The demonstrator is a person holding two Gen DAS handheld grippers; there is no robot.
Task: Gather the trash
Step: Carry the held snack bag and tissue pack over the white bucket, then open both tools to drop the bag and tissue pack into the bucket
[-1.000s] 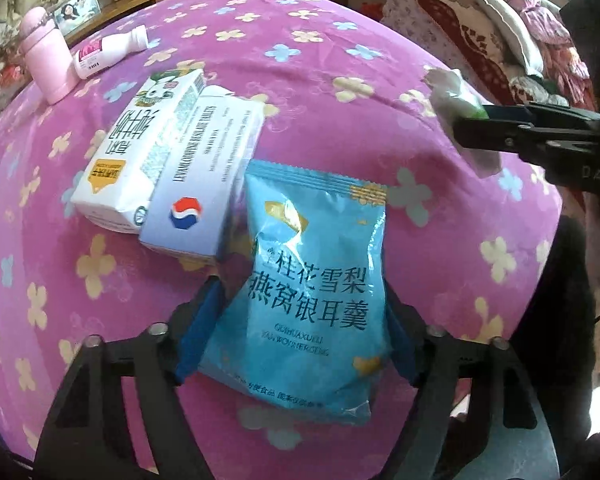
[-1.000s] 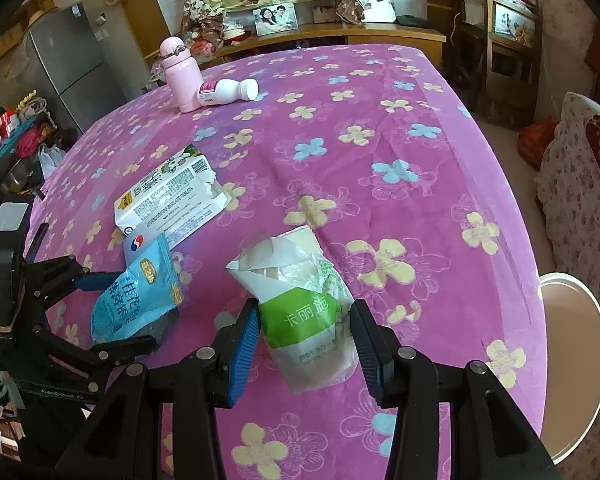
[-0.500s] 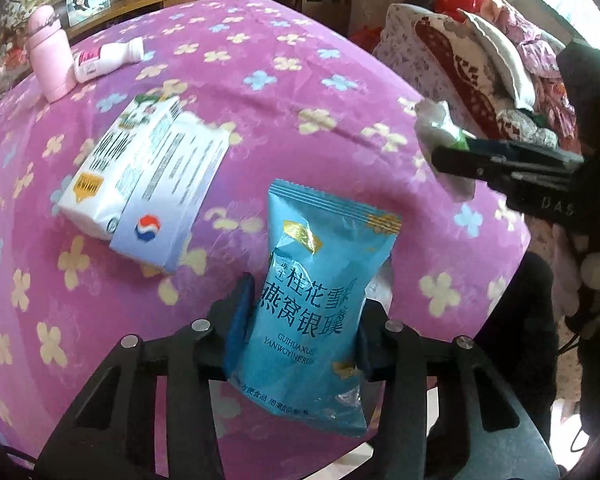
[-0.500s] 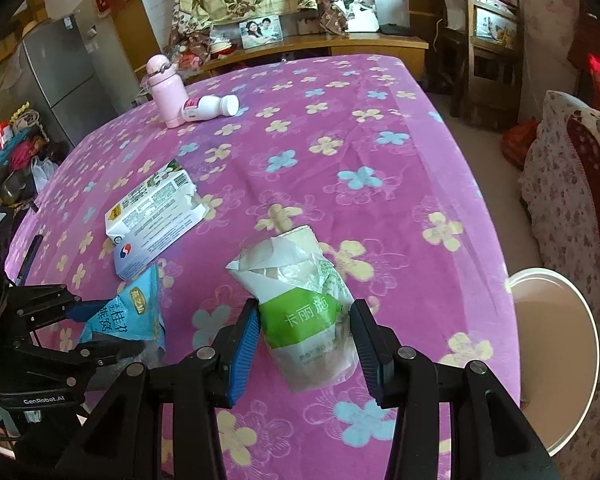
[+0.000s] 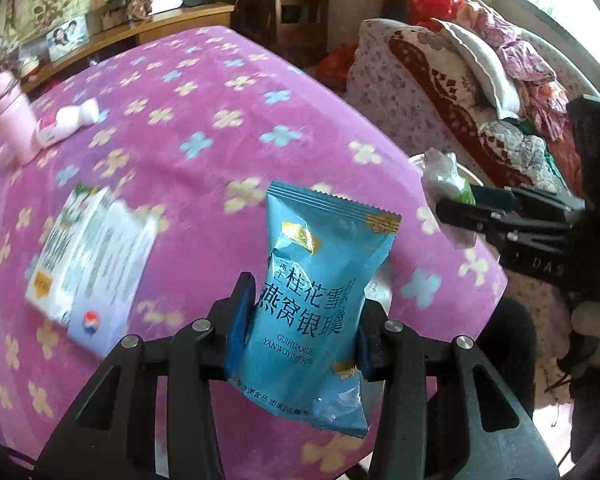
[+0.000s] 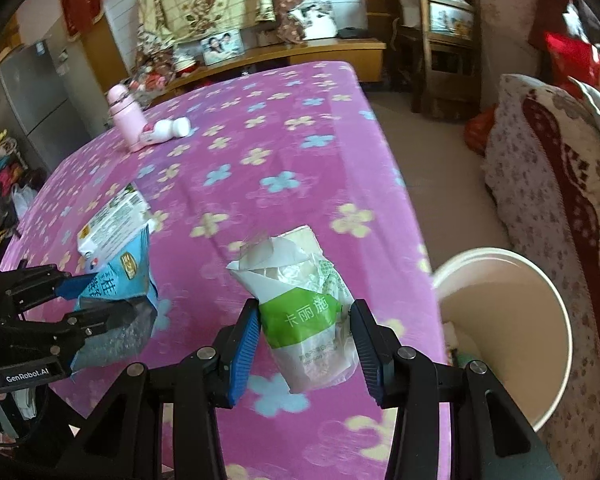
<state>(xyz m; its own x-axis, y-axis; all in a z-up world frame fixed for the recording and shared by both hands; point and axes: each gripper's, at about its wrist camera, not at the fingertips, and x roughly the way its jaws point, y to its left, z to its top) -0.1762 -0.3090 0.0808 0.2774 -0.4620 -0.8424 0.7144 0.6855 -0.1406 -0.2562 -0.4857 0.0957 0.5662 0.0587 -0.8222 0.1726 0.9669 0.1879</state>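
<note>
The left gripper (image 5: 302,330), which a second ago straddled the blue snack packet (image 5: 320,292) lying on the purple flowered tablecloth (image 5: 220,120), now clamps it and has lifted it clear. The right gripper (image 6: 305,338) still pinches the green-and-white tissue pack (image 6: 300,304), carried toward the white bin (image 6: 500,320) beside the table.

Desk (image 6: 300,168) under pink fleece cover with pale flowers, two flat cartons (image 5: 88,256) side by side left of the left tongs (image 5: 304,332), pink flask (image 6: 126,118) upright far beyond, white bottle (image 6: 166,130) lying against it
</note>
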